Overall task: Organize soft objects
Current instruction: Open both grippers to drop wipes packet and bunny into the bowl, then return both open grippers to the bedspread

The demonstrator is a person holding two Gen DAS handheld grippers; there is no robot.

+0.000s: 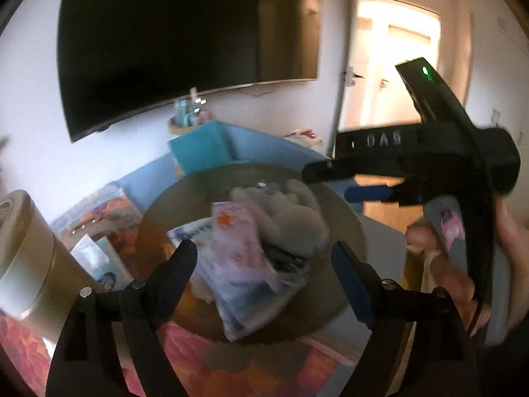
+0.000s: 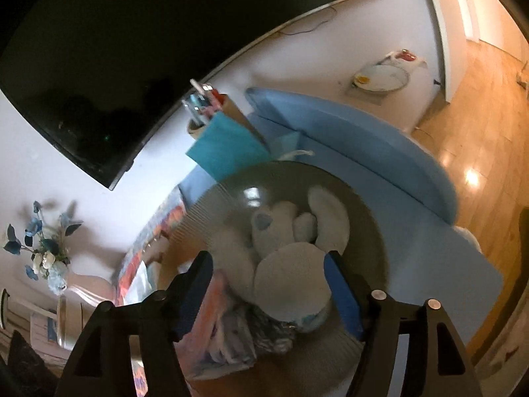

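Plainly, both views were smeared by motion blur. The left gripper (image 1: 264, 259) stood with jaws spread and nothing between them, above a round grey basket (image 1: 347, 231) holding a pale plush toy (image 1: 291, 215) and folded pastel cloths (image 1: 238, 264) whose prints were unreadable. The right gripper (image 2: 267, 281), jaws likewise released, hung over the plush toy (image 2: 291, 278); its lower half was hidden behind the fingers
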